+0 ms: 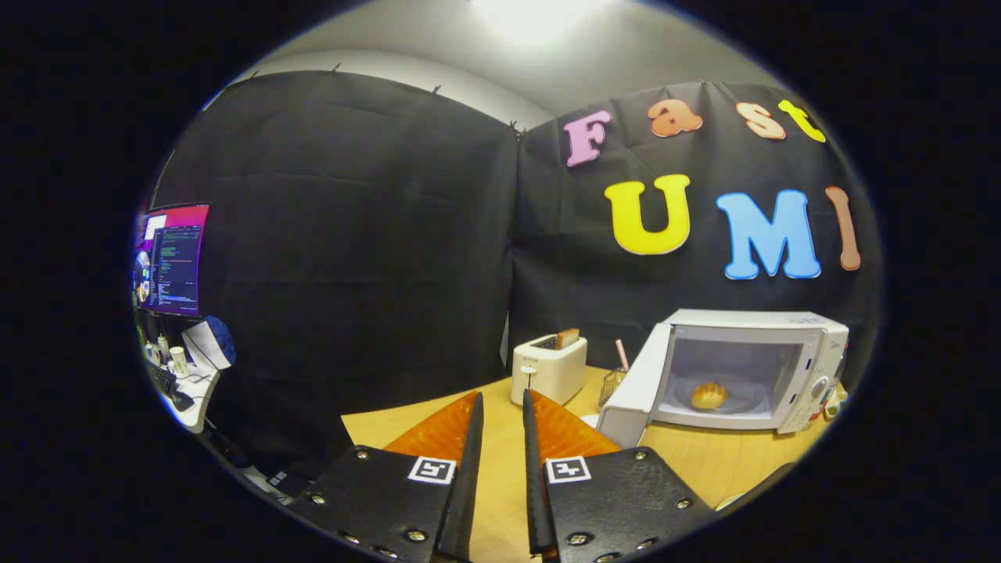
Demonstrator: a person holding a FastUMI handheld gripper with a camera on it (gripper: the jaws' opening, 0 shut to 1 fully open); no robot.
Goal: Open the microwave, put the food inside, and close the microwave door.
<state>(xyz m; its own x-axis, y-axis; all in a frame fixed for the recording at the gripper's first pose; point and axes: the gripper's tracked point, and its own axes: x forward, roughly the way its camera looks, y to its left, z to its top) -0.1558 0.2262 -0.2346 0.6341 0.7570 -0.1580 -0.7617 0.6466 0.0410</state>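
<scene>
And there it was: the microwave (pixel 743 371) stood at about two o'clock from the hand-held gripper (pixel 502 403), well beyond its fingers on the wooden surface (pixel 704 461), door (pixel 635 391) swung wide to the left. The food, a small bread roll (pixel 708 396), sat inside the cavity already, so by my read only the closing remained! The open door's face angled toward the fingers, its free edge the nearest part, so any push would have to come from the door's left side, sweeping rightward. The hand-held gripper was empty, its fingers slightly parted with just a narrow gap, touching nothing. A toaster (pixel 549 367) with a slice in it stood at twelve o'clock, just beyond the fingertips.
</scene>
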